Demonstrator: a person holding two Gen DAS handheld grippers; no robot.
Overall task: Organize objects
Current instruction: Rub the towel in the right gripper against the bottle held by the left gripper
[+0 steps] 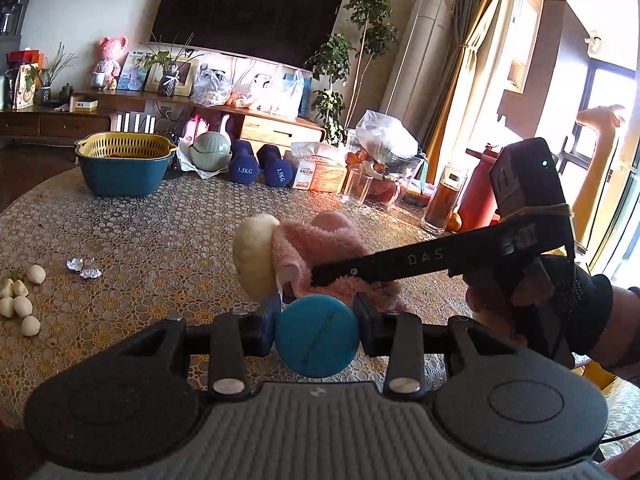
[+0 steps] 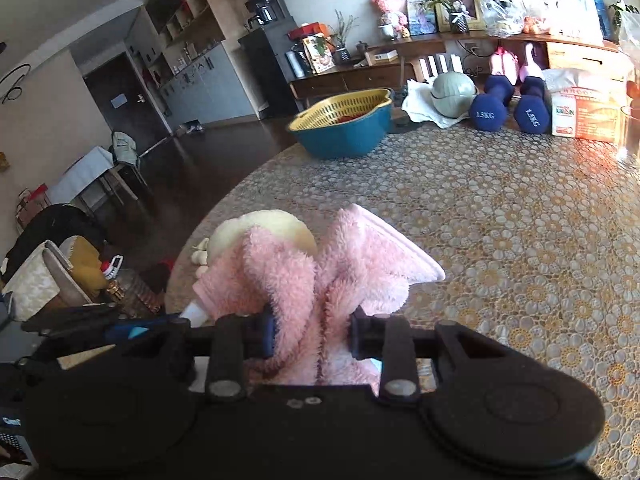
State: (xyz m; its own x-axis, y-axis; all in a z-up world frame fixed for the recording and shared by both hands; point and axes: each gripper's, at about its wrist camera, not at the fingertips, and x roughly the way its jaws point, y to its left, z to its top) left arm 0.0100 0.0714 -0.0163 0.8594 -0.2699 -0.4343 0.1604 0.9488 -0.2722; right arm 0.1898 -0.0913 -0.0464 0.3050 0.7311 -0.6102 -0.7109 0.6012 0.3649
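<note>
Patterned round table (image 1: 140,240) bears basket (image 1: 124,168), dumbbells (image 1: 260,166), garlic cloves (image 1: 20,300), foil scraps (image 1: 84,268).

Wide open stretch of patterned table (image 1: 132,236) in the middle, nothing between the near edge and the far clutter. On the left, garlic cloves (image 1: 20,300) and crumpled foil (image 1: 84,269) sit near the rim. Far side is walled off: the blue basin with yellow strainer (image 1: 124,166), a green lidded bowl (image 1: 211,151), two blue dumbbells (image 1: 260,166), a box (image 1: 320,172), then glasses (image 1: 444,200) on the right. Straight ahead, the pink fluffy cloth (image 2: 320,276) and cream plush (image 1: 254,256) fill the near centre, with the right gripper (image 1: 316,276) crossing in from the right. Clear table lies right of the cloth.
</note>
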